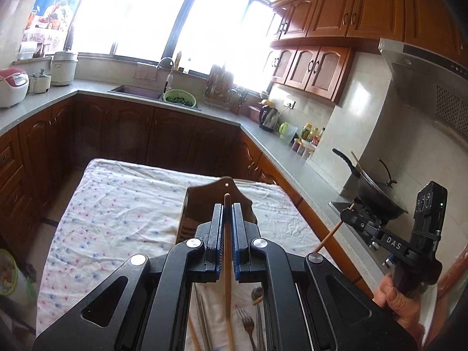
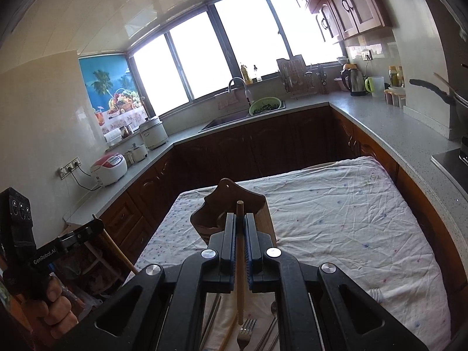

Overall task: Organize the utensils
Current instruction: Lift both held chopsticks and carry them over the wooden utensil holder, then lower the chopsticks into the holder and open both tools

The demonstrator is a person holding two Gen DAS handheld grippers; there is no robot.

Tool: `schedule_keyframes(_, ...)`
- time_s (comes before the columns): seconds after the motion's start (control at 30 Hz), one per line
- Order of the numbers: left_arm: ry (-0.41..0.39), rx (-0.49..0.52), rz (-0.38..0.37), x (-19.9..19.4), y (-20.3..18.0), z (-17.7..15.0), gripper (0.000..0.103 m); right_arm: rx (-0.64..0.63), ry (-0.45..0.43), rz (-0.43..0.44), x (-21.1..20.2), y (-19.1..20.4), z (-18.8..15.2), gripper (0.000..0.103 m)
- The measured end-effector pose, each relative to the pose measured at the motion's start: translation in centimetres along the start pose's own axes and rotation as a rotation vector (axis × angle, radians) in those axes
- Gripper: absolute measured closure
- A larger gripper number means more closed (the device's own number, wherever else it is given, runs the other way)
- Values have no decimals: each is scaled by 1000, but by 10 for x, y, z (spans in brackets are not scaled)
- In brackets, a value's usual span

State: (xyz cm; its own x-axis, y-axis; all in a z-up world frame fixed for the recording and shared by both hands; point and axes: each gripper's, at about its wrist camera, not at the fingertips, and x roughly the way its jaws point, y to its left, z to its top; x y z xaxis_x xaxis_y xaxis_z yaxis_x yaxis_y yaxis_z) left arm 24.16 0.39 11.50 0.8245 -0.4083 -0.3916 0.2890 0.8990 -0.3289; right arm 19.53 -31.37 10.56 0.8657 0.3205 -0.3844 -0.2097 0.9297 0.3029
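Your left gripper (image 1: 228, 209) and right gripper (image 2: 239, 219) each pinch one chopstick (image 1: 227, 251) (jaws narrow), the wooden holder (image 2: 231, 201) just beyond.

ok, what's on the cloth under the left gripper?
Under the left gripper, shut on a wooden chopstick, the floral cloth holds a metal fork, a metal spoon and more chopsticks. The gripper body covers the rest.

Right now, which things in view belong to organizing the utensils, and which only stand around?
For the job: wooden chopstick in left gripper; second chopstick in right gripper; wooden holder; fork.

Just around: rice cooker, kettle, wok.
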Motion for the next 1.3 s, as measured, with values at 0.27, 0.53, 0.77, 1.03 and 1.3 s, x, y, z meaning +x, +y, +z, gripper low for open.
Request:
schedule_keyframes(0.27, -133, 23, 40, 25, 0, 61, 99, 42, -134, 13, 20, -5, 55, 98)
schedule_keyframes(0.53, -210, -30, 132, 85, 24, 96, 99, 39, -202, -27, 63, -6, 95, 98)
schedule_keyframes(0.77, -172, -145, 155, 146, 57, 73, 99, 98, -171, -40, 115, -23, 64, 98)
schedule_keyframes(1.03, -104, -161, 167, 183, 64, 30, 99, 174, -151, -44, 146, -39, 28, 98)
schedule_keyframes(1.3, -82, -150, 160, 191, 69, 23, 98, 173, -144, -47, 148, -44, 26, 97)
